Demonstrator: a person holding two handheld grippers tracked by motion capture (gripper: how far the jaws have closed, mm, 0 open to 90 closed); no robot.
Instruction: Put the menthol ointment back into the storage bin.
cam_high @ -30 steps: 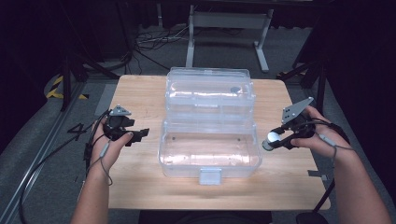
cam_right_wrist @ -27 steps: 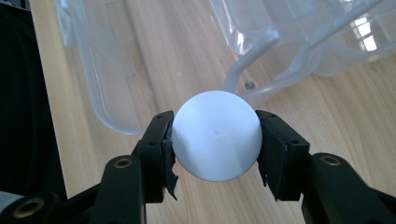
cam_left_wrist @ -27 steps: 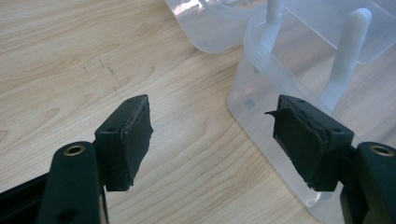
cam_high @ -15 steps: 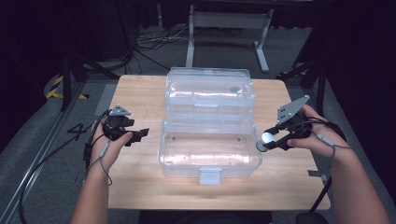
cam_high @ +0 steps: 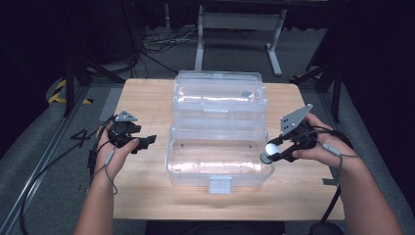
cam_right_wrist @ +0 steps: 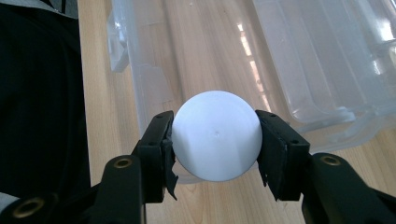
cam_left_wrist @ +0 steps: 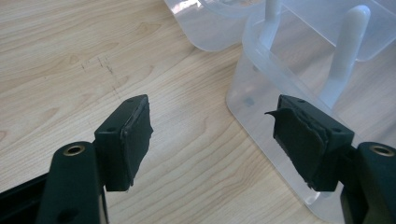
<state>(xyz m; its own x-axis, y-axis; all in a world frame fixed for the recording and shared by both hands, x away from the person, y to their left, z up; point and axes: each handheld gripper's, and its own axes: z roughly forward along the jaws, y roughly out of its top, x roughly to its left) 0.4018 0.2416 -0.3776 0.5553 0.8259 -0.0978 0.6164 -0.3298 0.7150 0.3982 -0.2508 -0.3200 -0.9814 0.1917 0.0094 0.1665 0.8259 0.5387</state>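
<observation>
The right gripper (cam_right_wrist: 215, 142) pinches the white ball (cam_right_wrist: 215, 135) across its middle, a light, smooth, slippery thing needing gentle, centered hold.

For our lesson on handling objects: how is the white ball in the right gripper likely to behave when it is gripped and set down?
The white ball looks smooth and round, so it would probably roll once released. The right gripper touches it at two small spots only, so it could slip out. Dropped into the clear box, it would likely stay contained by the walls.
</observation>
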